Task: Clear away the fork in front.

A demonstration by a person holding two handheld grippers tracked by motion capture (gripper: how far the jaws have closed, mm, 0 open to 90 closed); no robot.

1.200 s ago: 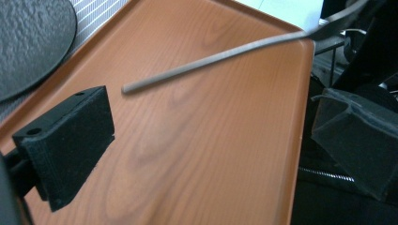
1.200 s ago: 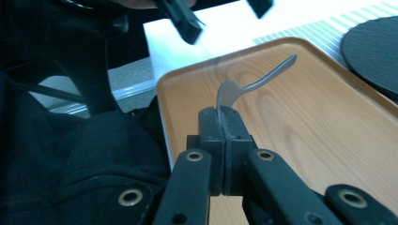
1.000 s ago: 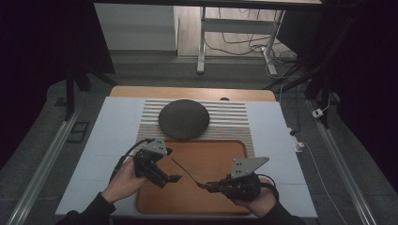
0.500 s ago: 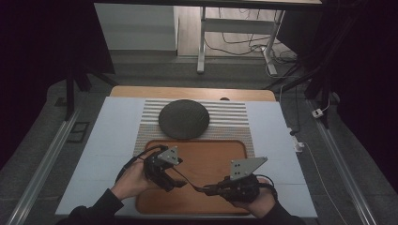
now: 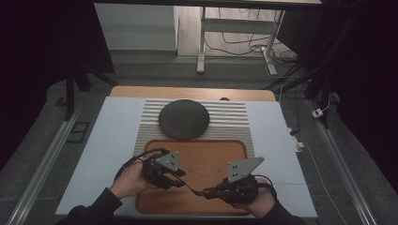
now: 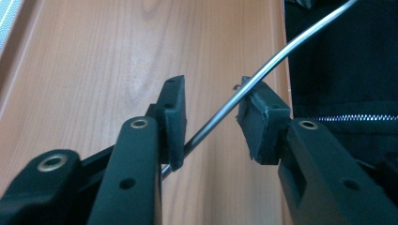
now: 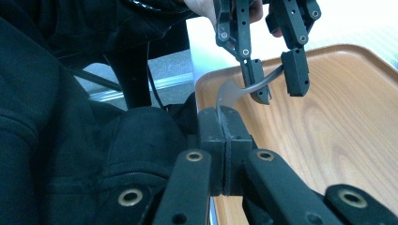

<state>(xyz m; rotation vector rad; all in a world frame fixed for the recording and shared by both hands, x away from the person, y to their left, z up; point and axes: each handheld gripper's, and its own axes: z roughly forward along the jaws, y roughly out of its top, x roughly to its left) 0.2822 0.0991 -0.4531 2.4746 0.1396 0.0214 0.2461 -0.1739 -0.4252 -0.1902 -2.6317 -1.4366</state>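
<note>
One shallow wooden tray (image 5: 211,154) sits low in the high view. Over it, the right gripper (image 7: 224,123) is clamped on one thin bent metal utensil (image 6: 263,70); the left gripper (image 6: 211,119) is parted around its shaft.

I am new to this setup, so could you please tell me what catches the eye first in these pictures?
The two hand-held grippers meet over the wooden tray near the table's front edge: the right hand-held gripper is shut on a thin metal utensil, while the left hand-held gripper stands open around its slim handle. Beyond the tray, a dark round plate rests on a striped mat.
</note>
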